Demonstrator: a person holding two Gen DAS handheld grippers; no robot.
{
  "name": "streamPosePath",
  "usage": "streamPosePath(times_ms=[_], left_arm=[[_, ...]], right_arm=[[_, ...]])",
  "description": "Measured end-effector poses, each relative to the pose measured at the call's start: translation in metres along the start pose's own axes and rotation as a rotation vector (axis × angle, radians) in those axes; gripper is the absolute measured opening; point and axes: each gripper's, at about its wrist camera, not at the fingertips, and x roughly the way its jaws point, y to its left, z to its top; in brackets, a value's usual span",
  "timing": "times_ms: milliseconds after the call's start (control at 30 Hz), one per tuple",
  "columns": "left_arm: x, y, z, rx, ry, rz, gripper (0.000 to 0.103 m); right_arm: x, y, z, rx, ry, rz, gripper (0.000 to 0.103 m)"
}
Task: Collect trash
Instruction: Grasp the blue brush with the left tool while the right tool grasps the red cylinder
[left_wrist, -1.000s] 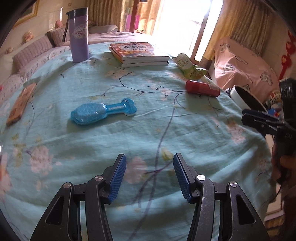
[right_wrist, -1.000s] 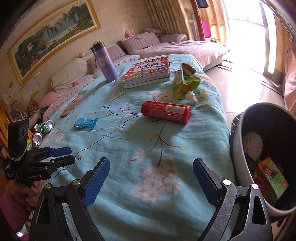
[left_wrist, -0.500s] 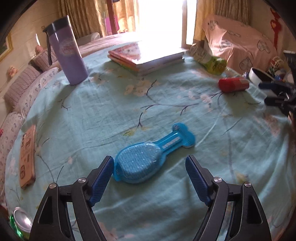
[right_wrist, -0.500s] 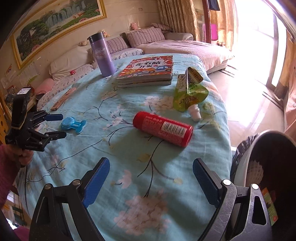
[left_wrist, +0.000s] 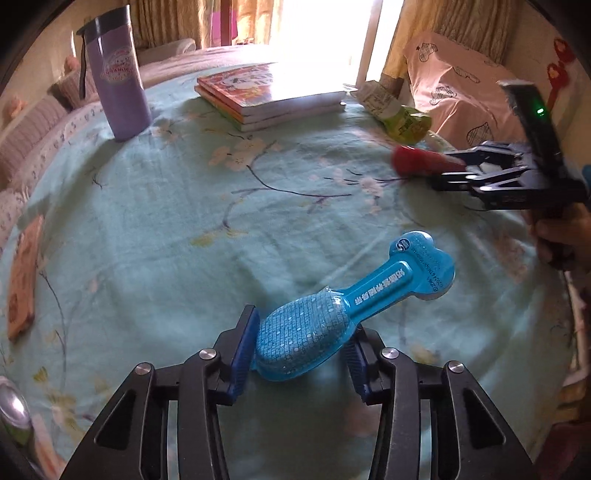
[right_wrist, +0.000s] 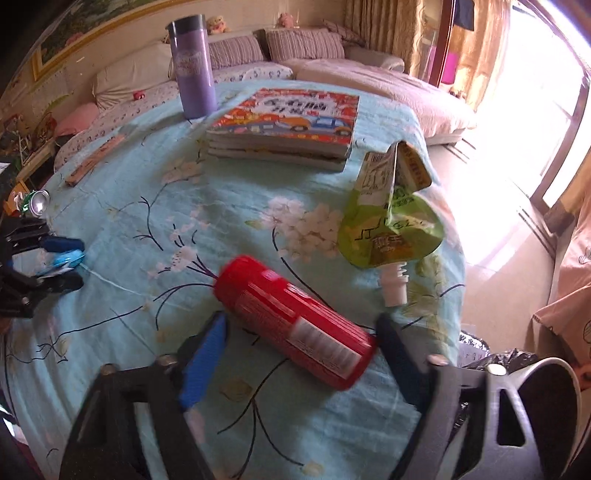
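While both pairs of fingers are closing, trash lies between them on the floral turquoise-clothed table (left_wrist: 295, 206).
Left gripper (left_wrist: 301, 356) pinches the blue plastic brush-shaped package (left_wrist: 332, 314); right gripper (right_wrist: 299, 354) straddles the red cylindrical can (right_wrist: 291, 321), not visibly gripped.

Chinese print on the blue package (left_wrist: 354, 299) and green pouch (right_wrist: 391, 229), illegible.

books (right_wrist: 284, 122) behind can (right_wrist: 295, 321) | pouch (right_wrist: 391, 229) right of can | all on table (right_wrist: 147, 369)

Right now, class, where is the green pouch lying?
In the right wrist view the green pouch lies on the tablecloth near its right edge, just in front of the books and beyond the red can.
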Motion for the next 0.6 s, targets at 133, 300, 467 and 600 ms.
streamPosePath(times_ms=[133,300,467,600], left_arm=[[-0.007,-0.015,-0.008,-0.039,0.012,-0.062,0.043],[-0.016,-0.027,-0.018,-0.111,0.005,-0.125,0.044],[-0.012,-0.030,-0.020,-0.156,-0.030,0.017,0.046],[-0.015,-0.033,-0.016,-0.180,-0.099,0.044,0.046]], right_arm=[[-0.012,-0.002,-0.013,0.081,0.006,0.053,0.041],[-0.036,0.003,-0.039,0.187,0.005,0.200,0.037],[-0.045,0.011,-0.059,0.253,0.000,0.225,0.038],[-0.046,0.018,-0.063,0.249,-0.038,0.186,0.045]])
